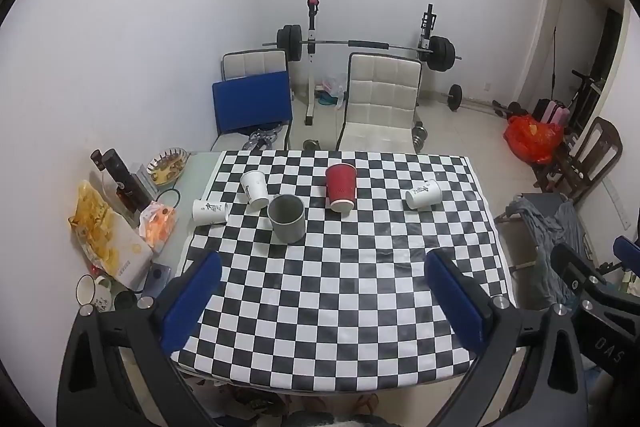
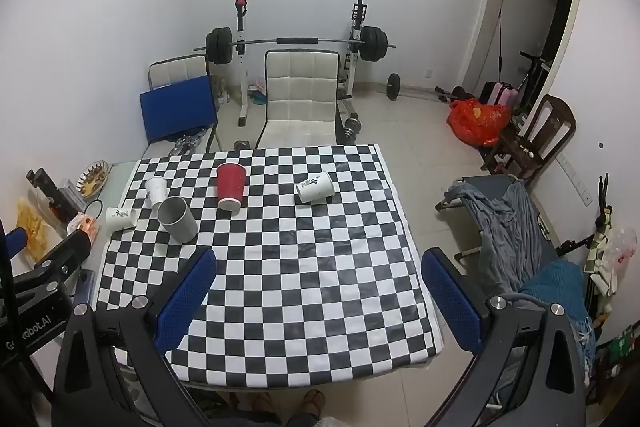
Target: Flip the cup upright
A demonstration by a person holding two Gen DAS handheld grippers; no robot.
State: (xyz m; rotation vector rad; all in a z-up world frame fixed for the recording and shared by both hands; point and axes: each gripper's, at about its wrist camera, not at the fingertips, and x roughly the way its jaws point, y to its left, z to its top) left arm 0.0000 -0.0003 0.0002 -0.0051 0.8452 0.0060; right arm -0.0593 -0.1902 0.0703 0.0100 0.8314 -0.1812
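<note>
Left gripper: held above the near part of the table, blue pads spread wide, nothing between them.
Right gripper: the same, low in the frame, pads wide apart and empty; its neighbour's black body shows at the left edge of the right wrist view.
Table: covered in a black-and-white checkered cloth, filling the middle of both views.
Red cup: upper middle of the frame, standing mouth-down on its white rim, wide base up. An obvious candidate for flipping.
Right white cup: right of the red one and well apart from it, lying on its side with its print showing.
Left white cup: lying on its side at the cloth's left edge.
Tilted white cup: just behind the grey one; looks inverted or leaning, I cannot tell which.
Grey cup: left of centre, mouth open upward, apparently already upright.
Clutter: snack bags, dark bottles and a bowl on the bare strip at far left.
Progress: barely begun, by my reckoning. Neither tool is near any cup, none is being held, and several are not yet upright.
Left to do: reach out, close on a cup's wall, turn it over, set it down on its base.
</note>
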